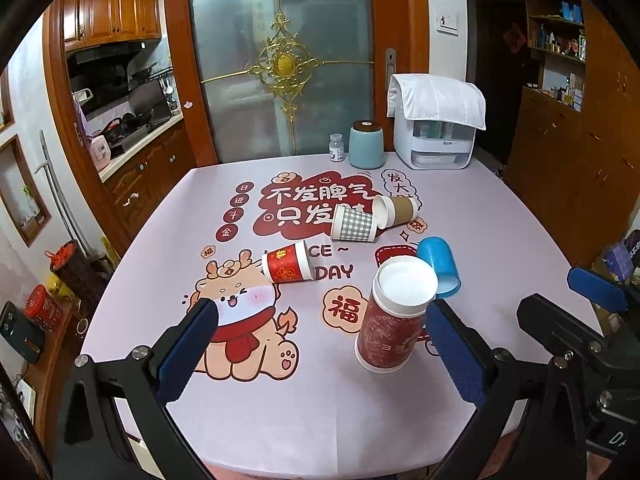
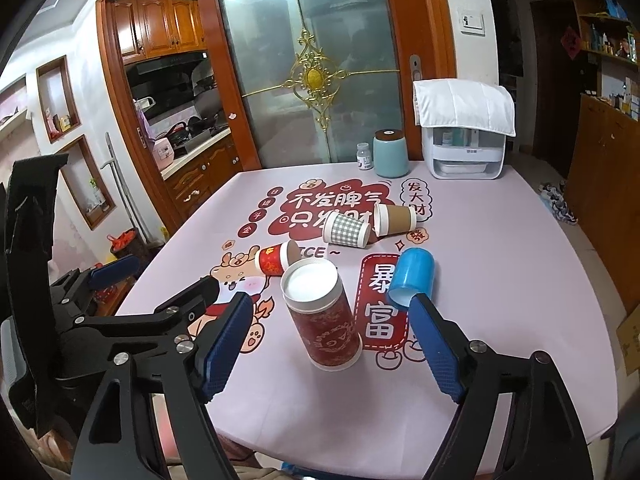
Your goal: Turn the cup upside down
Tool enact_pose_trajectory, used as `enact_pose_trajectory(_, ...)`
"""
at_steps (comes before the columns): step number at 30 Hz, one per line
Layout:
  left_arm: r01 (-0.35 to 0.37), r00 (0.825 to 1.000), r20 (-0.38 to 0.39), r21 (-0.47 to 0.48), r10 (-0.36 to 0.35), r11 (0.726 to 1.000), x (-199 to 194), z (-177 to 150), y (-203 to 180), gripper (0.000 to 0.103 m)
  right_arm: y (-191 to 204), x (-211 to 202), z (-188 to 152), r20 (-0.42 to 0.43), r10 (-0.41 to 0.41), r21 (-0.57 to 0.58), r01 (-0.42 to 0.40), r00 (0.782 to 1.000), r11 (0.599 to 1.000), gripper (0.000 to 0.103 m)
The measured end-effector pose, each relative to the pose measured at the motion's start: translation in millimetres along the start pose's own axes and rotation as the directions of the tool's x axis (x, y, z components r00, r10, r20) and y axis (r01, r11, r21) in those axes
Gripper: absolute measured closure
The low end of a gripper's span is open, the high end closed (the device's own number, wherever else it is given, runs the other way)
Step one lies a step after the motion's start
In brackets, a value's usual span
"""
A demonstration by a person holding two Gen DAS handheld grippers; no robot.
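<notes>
- Table w/ pink printed cloth, five cups on it.
- Tall red cup near front edge, standing white-end-up, looks already inverted; blue cup on its side just beside.
- Left gripper wide open, empty.
- Right gripper wide open, empty, straddling red cup w/o touching.
- Step, my guess: red cup done; next: grab a lying cup, prob. blue.

a table under a pale pink printed cloth fills the foreground. behind it stands a frosted glass door with a gilt ornament, framed in orange-brown wood. to the left an opening shows a kitchen with wooden upper cabinets, a dark range hood and a cluttered counter. white wall niches sit further left. at right, a light switch, wooden shelving and a dim doorway.
</notes>
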State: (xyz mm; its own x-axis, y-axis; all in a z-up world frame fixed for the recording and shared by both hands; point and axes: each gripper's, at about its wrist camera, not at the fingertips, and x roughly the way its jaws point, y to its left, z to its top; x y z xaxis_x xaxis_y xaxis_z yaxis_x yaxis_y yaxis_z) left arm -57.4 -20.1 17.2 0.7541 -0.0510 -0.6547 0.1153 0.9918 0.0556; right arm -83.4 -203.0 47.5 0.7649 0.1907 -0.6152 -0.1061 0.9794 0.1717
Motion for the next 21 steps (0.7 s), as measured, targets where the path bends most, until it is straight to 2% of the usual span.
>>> enact_pose_trajectory(21,0.001,1.000,-0.029,-0.013,-0.001,1.000,6.8,-3.9,6.1,0.001,-1.3,13.5,0.2,-0.016,-0.010,0.010,0.010,1.000,1.000,0.020)
